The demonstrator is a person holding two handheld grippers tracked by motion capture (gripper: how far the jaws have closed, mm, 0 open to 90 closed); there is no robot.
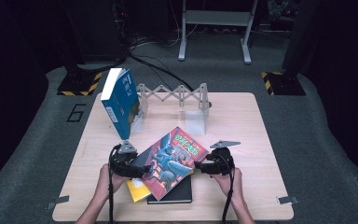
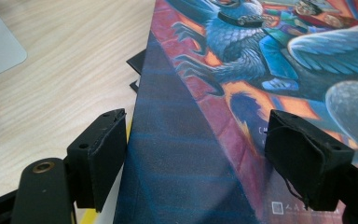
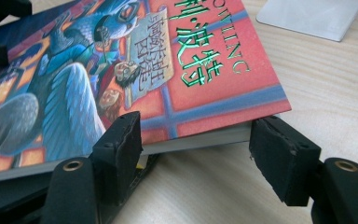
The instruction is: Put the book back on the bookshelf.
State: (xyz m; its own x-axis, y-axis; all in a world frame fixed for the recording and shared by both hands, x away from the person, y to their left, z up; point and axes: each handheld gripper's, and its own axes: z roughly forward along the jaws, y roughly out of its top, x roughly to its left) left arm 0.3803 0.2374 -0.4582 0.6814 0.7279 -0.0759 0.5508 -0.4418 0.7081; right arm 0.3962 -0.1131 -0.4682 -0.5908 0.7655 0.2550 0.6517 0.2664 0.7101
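Note:
A colourful book (image 1: 172,161) with a red and blue picture cover lies tilted on a black book (image 1: 177,193) and a yellow book (image 1: 137,190) near the table's front edge. My left gripper (image 1: 142,170) is at its left side. In the left gripper view the dark blue spine (image 2: 182,168) fills the gap of the left gripper (image 2: 196,149), one pad at the spine's lower edge and the other on the cover. My right gripper (image 1: 200,167) is at the book's right side. The right gripper (image 3: 198,140) straddles the page edge (image 3: 200,140), with a gap left at the right pad.
A blue book (image 1: 121,102) stands leaning at the back left against a grey folding book rack (image 1: 177,95) with white base plates (image 3: 312,16). The wooden table (image 1: 242,121) has bare room on its right half. Beyond it are floor cables and dark stands.

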